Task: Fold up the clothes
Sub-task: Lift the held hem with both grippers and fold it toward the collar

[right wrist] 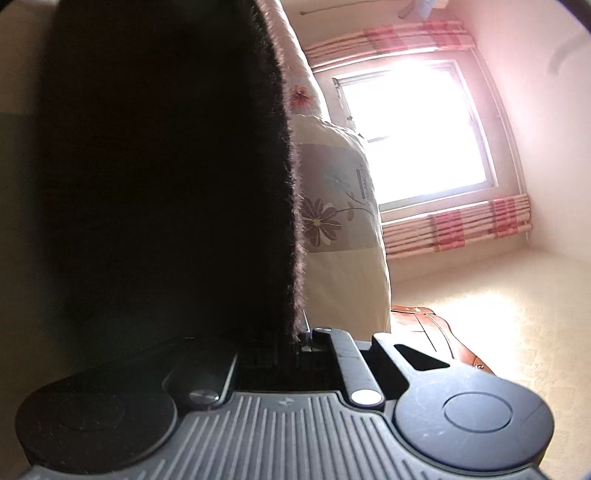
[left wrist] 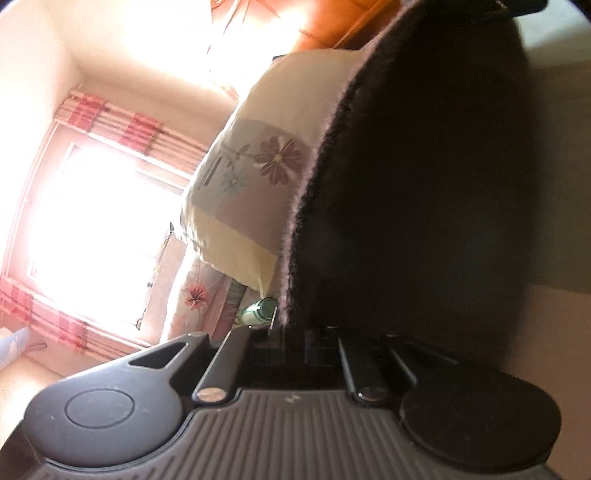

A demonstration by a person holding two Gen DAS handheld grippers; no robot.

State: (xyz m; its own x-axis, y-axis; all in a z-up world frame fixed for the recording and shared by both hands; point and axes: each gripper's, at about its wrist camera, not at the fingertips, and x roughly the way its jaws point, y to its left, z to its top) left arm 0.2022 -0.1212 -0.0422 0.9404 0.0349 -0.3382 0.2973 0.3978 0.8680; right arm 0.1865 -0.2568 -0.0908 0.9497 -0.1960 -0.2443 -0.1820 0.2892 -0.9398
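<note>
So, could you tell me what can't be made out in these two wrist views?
- Left wrist view: the left gripper fingertips are buried in the dark fuzzy garment, which blocks the right half.
- Right wrist view: the right gripper tips are likewise hidden by the garment.
- Both views: the garment's type and shape are unreadable, backlit black.
- The window is blown out by glare.

Bright overexposed window (right wrist: pixel 417 133), red-checked pleated curtains (right wrist: pixel 458 229) on both sides. Cream walls (right wrist: pixel 546 147). Floral cream pillow (left wrist: pixel 258 173); orange-brown wooden furniture (left wrist: pixel 332 26).
</note>
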